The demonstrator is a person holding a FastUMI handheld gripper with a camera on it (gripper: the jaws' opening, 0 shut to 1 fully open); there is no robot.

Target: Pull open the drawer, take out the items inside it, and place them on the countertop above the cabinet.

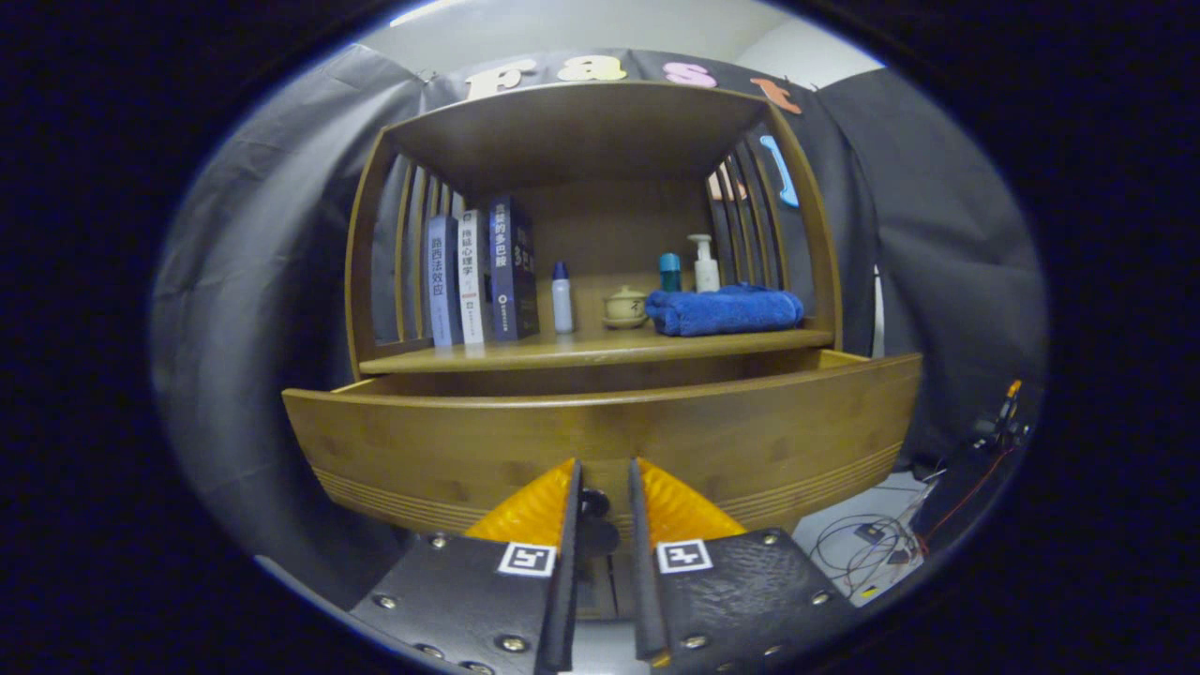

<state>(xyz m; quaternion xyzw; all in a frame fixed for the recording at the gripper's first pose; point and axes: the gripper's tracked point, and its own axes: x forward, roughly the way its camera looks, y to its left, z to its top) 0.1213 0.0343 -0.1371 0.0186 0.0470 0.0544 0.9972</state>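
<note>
**At the drawer front, claw on the knob**

In front of me the drawer (600, 441) stands pulled out from the cabinet, below the tabletop (591, 351). My claw (605, 492) has its fingers (534, 511) drawn close around the dark knob (593, 506), and I judge they pinch it, because this grip is what pulls the drawer. The front board hides the inside, so I cannot tell which items lie there. On the tabletop stand books (478, 277), a bottle (562, 298), a teapot (625, 307) and a blue towel (724, 310). Some bare space is near its front edge for the items.
</note>
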